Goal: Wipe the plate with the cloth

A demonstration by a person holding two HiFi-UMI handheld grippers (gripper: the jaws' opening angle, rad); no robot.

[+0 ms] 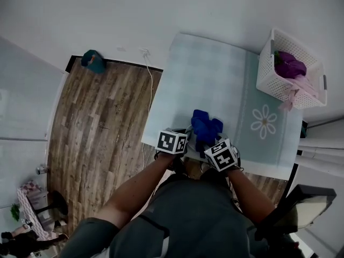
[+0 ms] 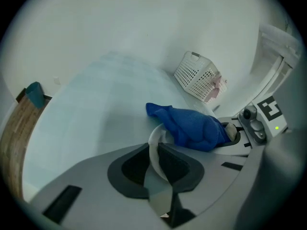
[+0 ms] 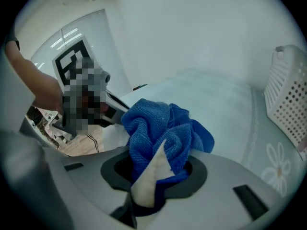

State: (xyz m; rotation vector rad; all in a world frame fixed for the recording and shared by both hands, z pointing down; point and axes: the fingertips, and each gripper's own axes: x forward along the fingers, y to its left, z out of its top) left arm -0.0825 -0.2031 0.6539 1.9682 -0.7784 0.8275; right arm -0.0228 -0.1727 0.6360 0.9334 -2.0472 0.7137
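A bunched blue cloth [image 1: 206,128] lies over a white plate near the front edge of the table [image 1: 215,74]. My right gripper [image 1: 210,142] is shut on the cloth; in the right gripper view the cloth [image 3: 153,128] fills the jaws of the right gripper [image 3: 154,174]. My left gripper [image 1: 187,140] is just left of it. In the left gripper view the plate's thin white rim [image 2: 154,143] runs between the jaws of the left gripper [image 2: 156,166], which are shut on it. The cloth [image 2: 192,126] covers most of the plate, and the plate [image 3: 111,134] shows as a pale strip.
A white slatted basket [image 1: 269,63] with purple and pink fabric stands at the table's far right. A daisy print [image 1: 264,121] marks the tablecloth. A white cable [image 1: 150,85] hangs off the table's left side over the wood floor, near a teal object [image 1: 94,61].
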